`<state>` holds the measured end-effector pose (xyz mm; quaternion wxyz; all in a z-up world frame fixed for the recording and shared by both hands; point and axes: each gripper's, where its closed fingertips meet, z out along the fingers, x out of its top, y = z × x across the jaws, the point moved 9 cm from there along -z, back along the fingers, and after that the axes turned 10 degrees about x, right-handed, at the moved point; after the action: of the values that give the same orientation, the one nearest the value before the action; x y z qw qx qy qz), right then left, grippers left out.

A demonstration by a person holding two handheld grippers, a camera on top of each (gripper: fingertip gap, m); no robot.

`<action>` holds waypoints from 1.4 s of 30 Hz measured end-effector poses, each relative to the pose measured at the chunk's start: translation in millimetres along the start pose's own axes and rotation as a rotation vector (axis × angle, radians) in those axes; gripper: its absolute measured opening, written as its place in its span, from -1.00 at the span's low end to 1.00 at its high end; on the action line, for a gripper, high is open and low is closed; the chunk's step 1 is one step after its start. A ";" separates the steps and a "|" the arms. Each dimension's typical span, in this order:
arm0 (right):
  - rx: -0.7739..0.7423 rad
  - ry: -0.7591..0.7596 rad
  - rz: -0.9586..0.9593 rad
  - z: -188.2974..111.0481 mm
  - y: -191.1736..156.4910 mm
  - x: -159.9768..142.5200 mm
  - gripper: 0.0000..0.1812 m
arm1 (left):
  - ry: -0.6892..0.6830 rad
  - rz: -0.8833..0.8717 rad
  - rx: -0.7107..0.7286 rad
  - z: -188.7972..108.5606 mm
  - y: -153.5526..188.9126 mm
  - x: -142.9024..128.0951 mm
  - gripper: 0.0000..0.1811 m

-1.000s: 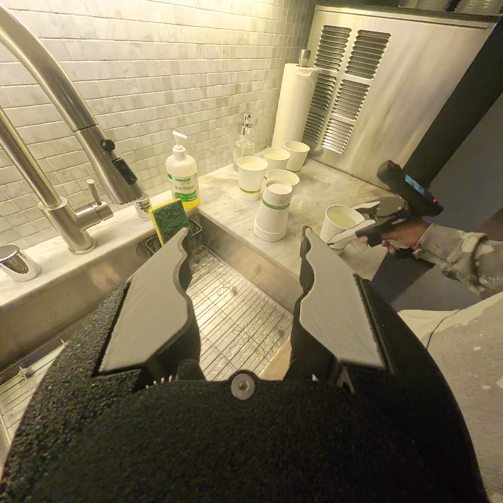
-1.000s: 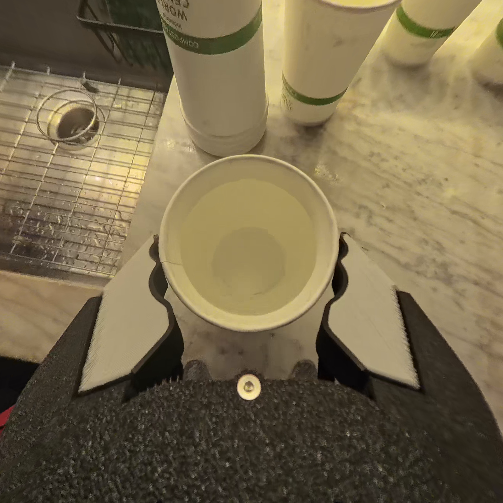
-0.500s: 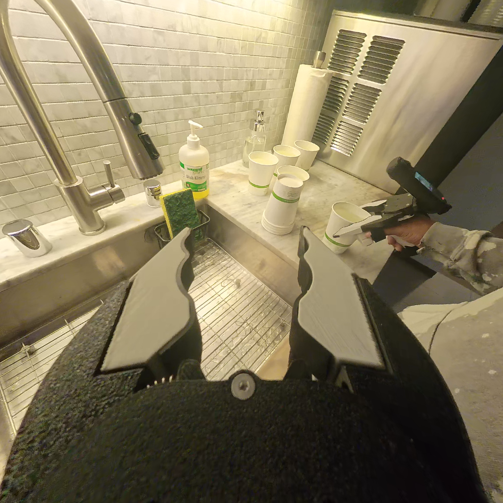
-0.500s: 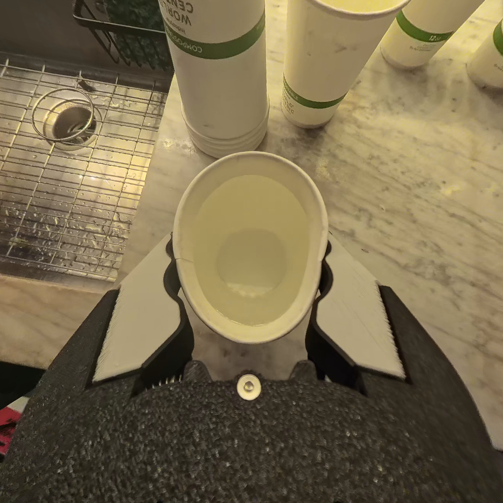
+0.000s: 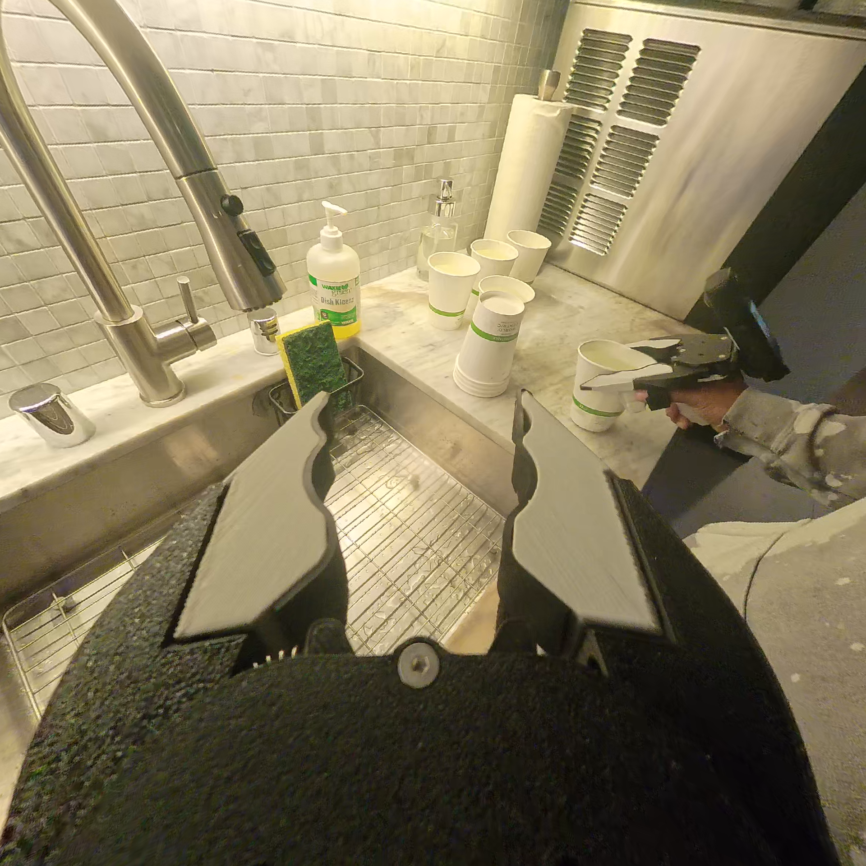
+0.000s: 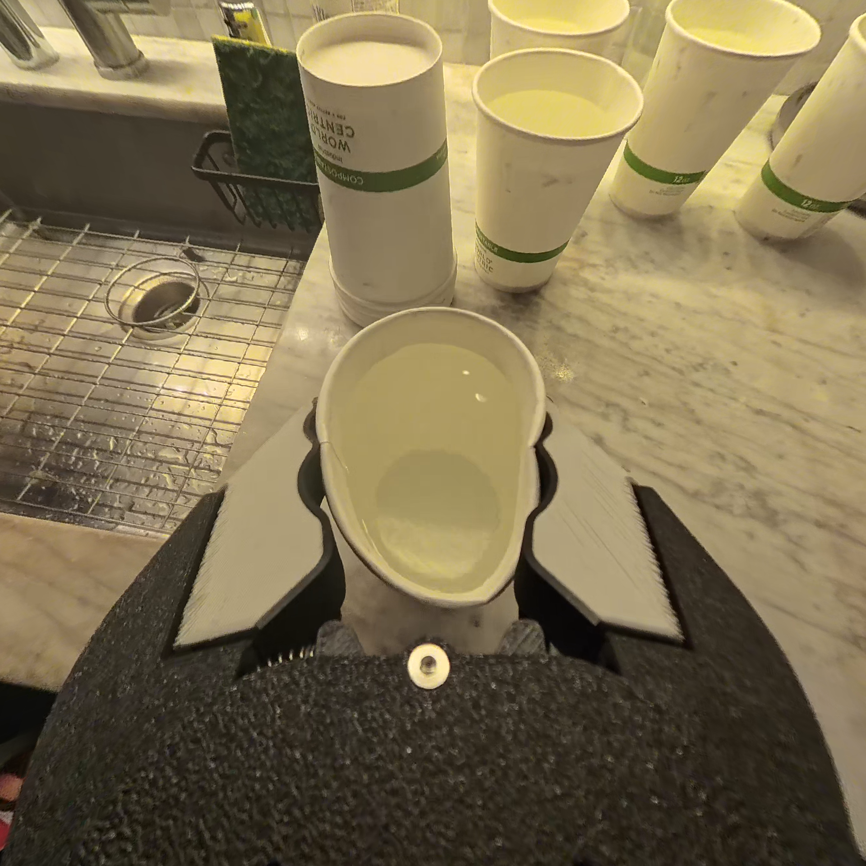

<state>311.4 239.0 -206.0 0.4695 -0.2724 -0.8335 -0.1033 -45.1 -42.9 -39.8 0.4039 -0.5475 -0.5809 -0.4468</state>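
Nearest, the right gripper [image 6: 431,473] clenches a paper cup [image 6: 436,464] of pale liquid, squeezed oval, long axis running near to far, over the counter [image 6: 679,375]. The sink [image 6: 117,351] lies left; the inverted cup stack [image 6: 379,164] stands beyond. The left gripper [image 5: 419,407] hovers released over the sink.

Marble counter [image 6: 656,375] wraps the sink's corner, filling the right of the right wrist view. Upside-down cup stack [image 6: 384,178] sits at the sink edge, upper middle, an open cup [image 6: 548,178] just beside it, more cups [image 6: 693,117] upper right. In the left wrist view, soap bottle [image 5: 333,281], glass dispenser [image 5: 438,239] and paper towel roll [image 5: 527,168] line the wall, faucet [image 5: 140,347] at left.
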 end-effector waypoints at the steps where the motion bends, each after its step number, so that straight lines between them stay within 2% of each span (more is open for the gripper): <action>1: 0.001 0.010 -0.002 -0.4 0.4 0.4 -0.04 | -0.002 0.002 -0.003 0.9 0.5 0.3 -0.16; 9: 0.017 0.043 -0.021 -3.2 1.2 -4.9 -0.02 | -0.010 0.023 -0.017 6.3 5.8 2.5 -0.16; 15: 0.030 -0.003 -0.009 -7.2 3.9 -9.2 0.17 | -0.010 0.019 -0.027 9.0 8.8 1.6 -0.16; 23: -0.046 0.195 0.027 -8.0 -3.0 -32.5 0.38 | -0.047 0.025 -0.048 14.3 15.0 -1.8 -0.16; 30: -0.102 0.200 0.082 12.0 -6.7 -51.8 0.35 | -0.123 0.081 -0.085 19.0 21.1 0.8 -0.16; 35: -0.126 0.213 0.092 10.1 -3.4 -53.6 0.07 | -0.142 0.126 -0.121 25.4 24.2 1.9 -0.18; 42: -0.113 0.228 0.075 8.4 -3.7 -54.7 -0.03 | -0.142 0.148 -0.135 33.8 29.9 -2.5 -0.19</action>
<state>325.8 220.0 -256.1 0.5486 -0.3162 -0.7567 -0.1628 -14.4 -11.1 -49.2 0.3559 -0.6452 -0.5348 -0.4137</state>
